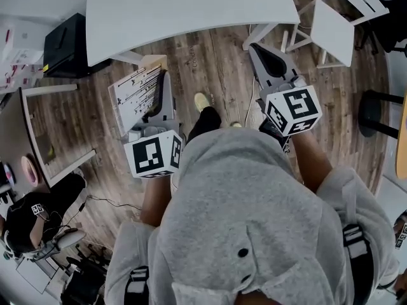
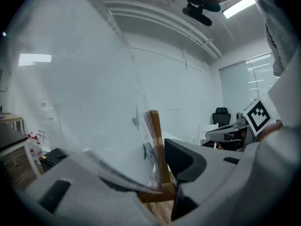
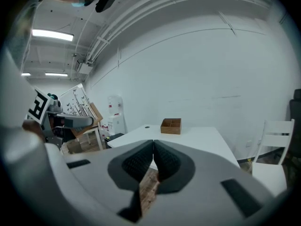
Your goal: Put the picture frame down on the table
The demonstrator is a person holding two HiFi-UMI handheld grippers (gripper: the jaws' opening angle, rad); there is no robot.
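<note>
Two grippers in your hands. Your left gripper [image 1: 159,97] is clamped on the one picture frame [image 1: 135,94]: pale wood border, white sheet with black marks, held on edge above the floor, short of the table. Your right gripper [image 3: 153,161]: jaws pressed together, nothing between. Ahead: one white table [image 1: 191,5], with one wooden box [image 3: 170,126] on it.

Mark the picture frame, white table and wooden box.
picture frame [image 1: 135,94], head view, printed front.
white table [image 1: 191,8], head view, bare top.
wooden box [image 3: 170,127], right gripper view, front wall.
</note>
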